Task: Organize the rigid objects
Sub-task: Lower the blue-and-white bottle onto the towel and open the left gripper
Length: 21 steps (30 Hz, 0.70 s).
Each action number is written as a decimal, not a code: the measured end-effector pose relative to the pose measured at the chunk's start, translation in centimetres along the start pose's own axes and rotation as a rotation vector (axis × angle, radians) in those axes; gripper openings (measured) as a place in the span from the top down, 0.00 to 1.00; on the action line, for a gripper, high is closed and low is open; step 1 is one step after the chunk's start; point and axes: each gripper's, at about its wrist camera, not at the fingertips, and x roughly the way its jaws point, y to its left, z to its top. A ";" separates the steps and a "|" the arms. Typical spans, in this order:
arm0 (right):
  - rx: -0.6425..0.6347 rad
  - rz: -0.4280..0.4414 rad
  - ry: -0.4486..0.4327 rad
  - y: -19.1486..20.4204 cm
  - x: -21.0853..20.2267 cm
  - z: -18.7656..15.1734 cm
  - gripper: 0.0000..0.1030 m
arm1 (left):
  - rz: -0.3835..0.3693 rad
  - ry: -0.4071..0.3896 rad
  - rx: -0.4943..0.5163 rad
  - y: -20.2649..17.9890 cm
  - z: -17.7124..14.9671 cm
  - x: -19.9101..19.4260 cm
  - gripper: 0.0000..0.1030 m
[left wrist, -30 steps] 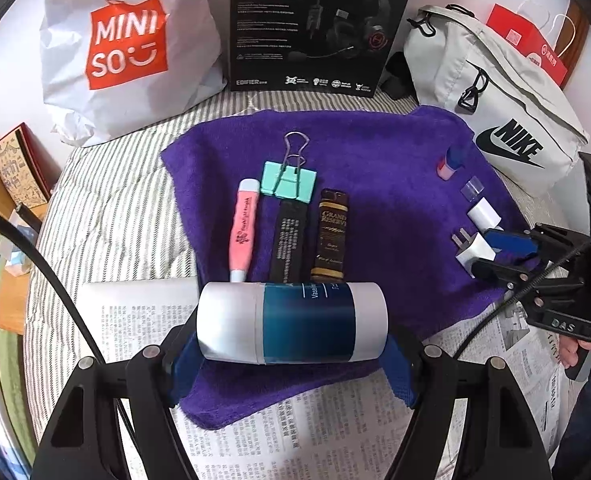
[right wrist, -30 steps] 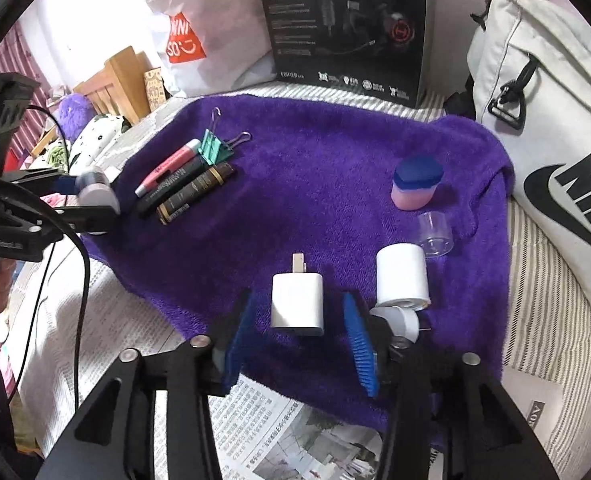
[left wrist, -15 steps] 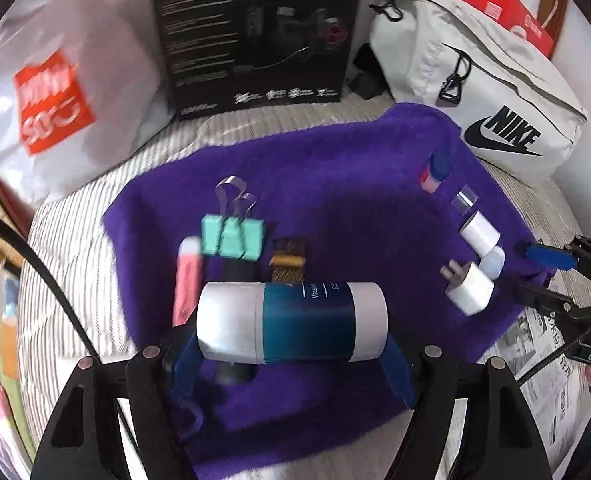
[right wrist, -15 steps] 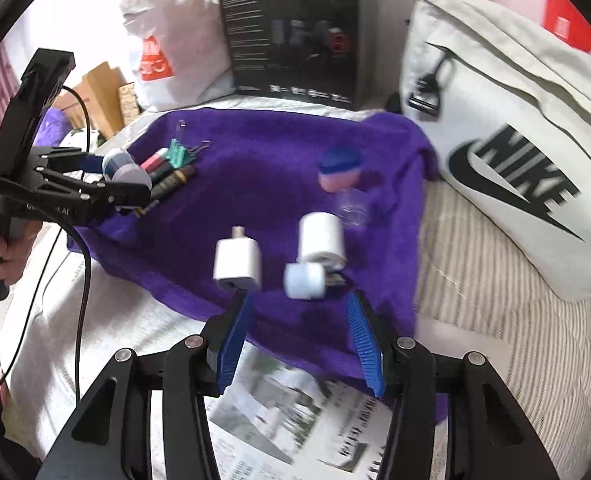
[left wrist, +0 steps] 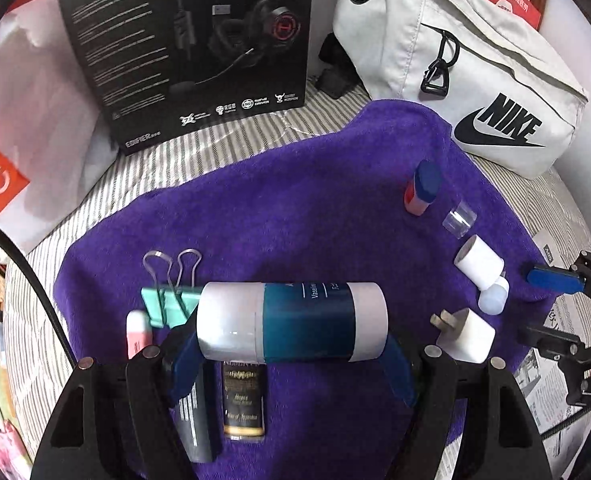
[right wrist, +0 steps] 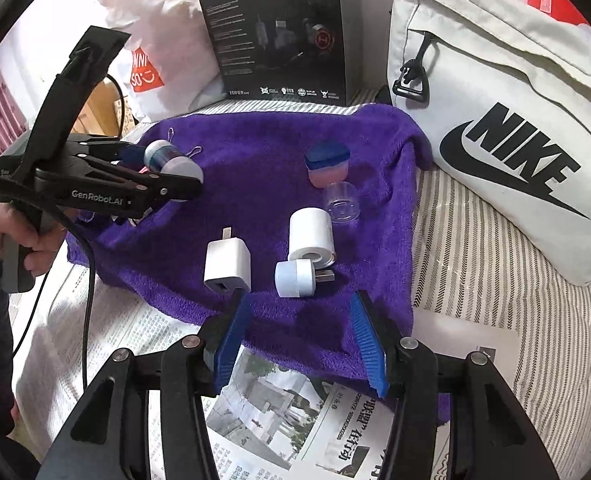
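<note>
My left gripper (left wrist: 291, 360) is shut on a white and teal Vaseline tube (left wrist: 291, 322), held sideways above the purple towel (left wrist: 295, 216); it also shows in the right wrist view (right wrist: 167, 160). Under it lie a green binder clip (left wrist: 167, 300), a pink pen (left wrist: 137, 334) and two dark sticks (left wrist: 243, 404). My right gripper (right wrist: 299, 340) is open and empty at the towel's near edge, just behind a white charger (right wrist: 227, 266), a small USB plug (right wrist: 295, 278), a white cylinder (right wrist: 311, 236), a clear cap (right wrist: 341, 202) and a blue-lidded pink jar (right wrist: 327, 164).
A black headset box (left wrist: 191, 48) and a white Nike bag (right wrist: 495, 120) stand behind the towel. A Miniso bag (right wrist: 147, 72) is at the back left. Newspaper (right wrist: 295, 420) lies under the towel's near edge on the striped bedding (right wrist: 475, 260).
My left gripper has carried the tube forward over the towel, past the pen and sticks. My right gripper has pulled back from the white charger and swung right.
</note>
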 end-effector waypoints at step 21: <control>-0.008 0.009 0.045 0.5 1.8 1.0 0.45 | 0.014 0.042 0.062 -0.6 2.9 3.7 0.28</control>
